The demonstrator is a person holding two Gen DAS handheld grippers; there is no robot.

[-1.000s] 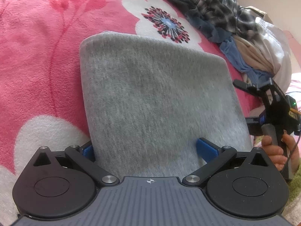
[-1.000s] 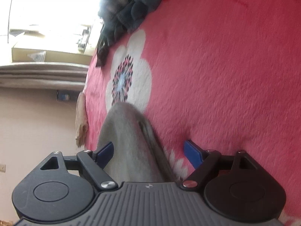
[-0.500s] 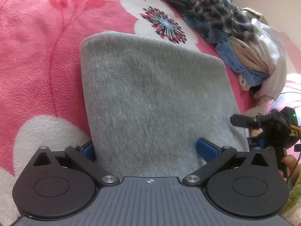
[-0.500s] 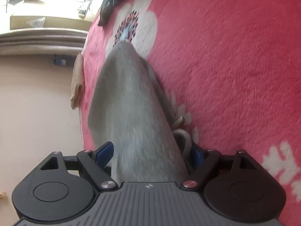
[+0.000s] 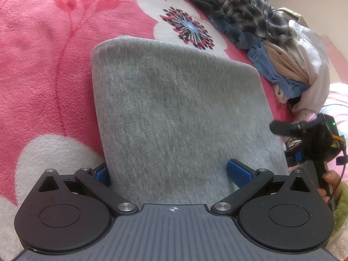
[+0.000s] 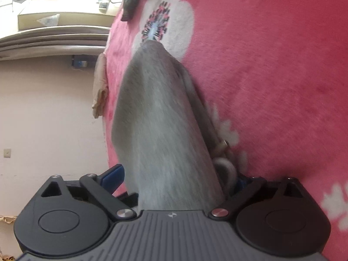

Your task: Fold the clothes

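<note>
Two grippers were seen working one grey garment [image 5: 178,117] laid on a pink flowered blanket [image 5: 43,69]. From the left wrist view, the left gripper [image 5: 171,173] was spread wide, its blue pads [image 5: 238,170] set at either side of the near end of the cloth, with the fabric running between them and under the body of the tool. No clamping could be made out there, so the jaws were taken as apart. The garment was folded into a rough rectangle, its far edge rounded over and lying just short of a white flower print [image 5: 184,26] toward the blanket's far side.

A heap of other clothes [image 5: 261,34] (plaid, blue, beige, white) was piled along the far right edge of the blanket, well apart from the grey piece.

The right gripper [image 6: 176,177] was seen side-on at the right edge of the left view, blurred. In its own view, the grey cloth was draped thickly between its fingers, which were also spread wide; whether the fabric was actually being pinched couldn't be told. A drawstring end [image 6: 224,145] was spotted along the cloth's right side.
</note>
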